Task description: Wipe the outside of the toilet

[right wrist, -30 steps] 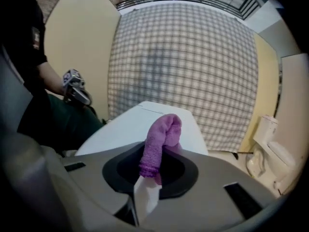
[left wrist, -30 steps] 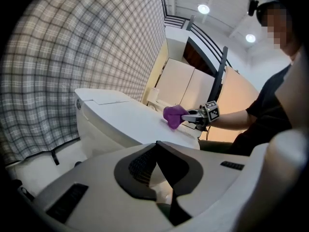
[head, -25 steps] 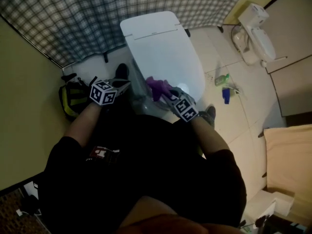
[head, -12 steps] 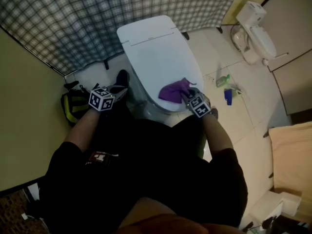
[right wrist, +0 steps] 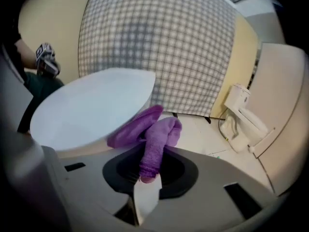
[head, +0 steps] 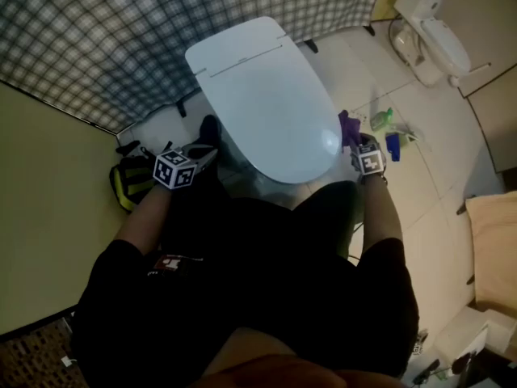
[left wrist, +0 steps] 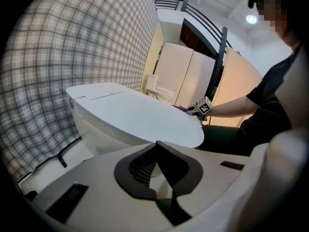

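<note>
Right gripper [head: 356, 141] clamps purple cloth [head: 347, 126] at toilet [head: 266, 103] lid's 3 o'clock edge, seemingly touching. Left gripper [head: 205, 153] idle, jaws together, empty. Base, sides likely unwiped.

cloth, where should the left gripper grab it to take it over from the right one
Probably the loose folded bunch of the cloth sticking out past the right gripper, whose jaws are shut on its rolled end. Come from above or the floor side; the toilet blocks the other side. The left gripper must open first.
</note>
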